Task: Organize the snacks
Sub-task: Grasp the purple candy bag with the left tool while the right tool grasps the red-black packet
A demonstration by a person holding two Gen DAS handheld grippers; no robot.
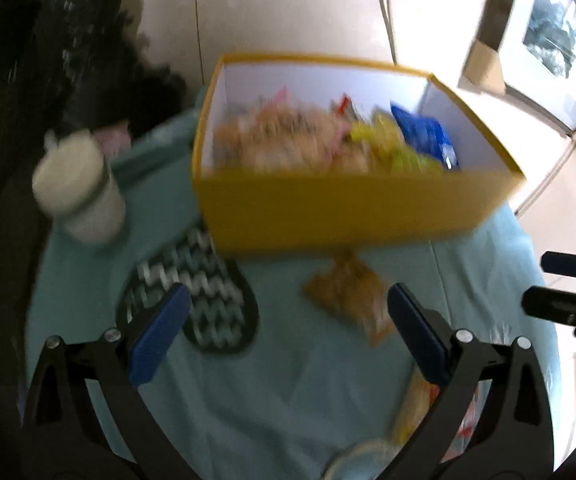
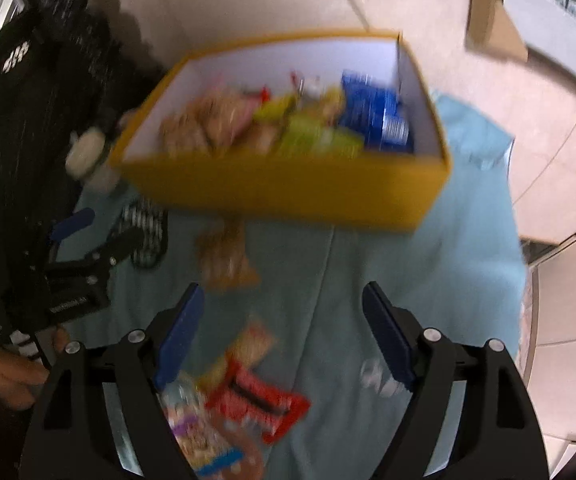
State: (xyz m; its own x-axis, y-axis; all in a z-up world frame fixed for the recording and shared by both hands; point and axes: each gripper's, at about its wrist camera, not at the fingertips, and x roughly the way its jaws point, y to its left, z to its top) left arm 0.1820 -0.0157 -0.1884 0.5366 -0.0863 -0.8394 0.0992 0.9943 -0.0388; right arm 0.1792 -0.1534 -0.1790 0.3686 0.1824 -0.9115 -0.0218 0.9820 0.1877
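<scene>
A yellow box (image 1: 352, 208) (image 2: 288, 188) with a white inside stands on the teal cloth and holds several snack packets (image 1: 328, 140). A brown snack packet (image 1: 344, 300) (image 2: 223, 256) lies on the cloth just in front of the box. My left gripper (image 1: 285, 296) hangs open above the cloth, with nothing between its blue pads and the brown packet just ahead. My right gripper (image 2: 283, 300) is open too, over a red packet (image 2: 255, 400), an orange packet (image 2: 251, 340) and a colourful packet (image 2: 195, 436). Both views are blurred.
A white jar (image 1: 79, 192) stands left of the box, beside a black-and-white zigzag mat (image 1: 199, 300). A clear wrapper (image 2: 380, 376) lies by my right finger. A person's hand (image 2: 7, 368) holds the left tool. The teal cloth (image 2: 468, 260) ends at pale floor tiles.
</scene>
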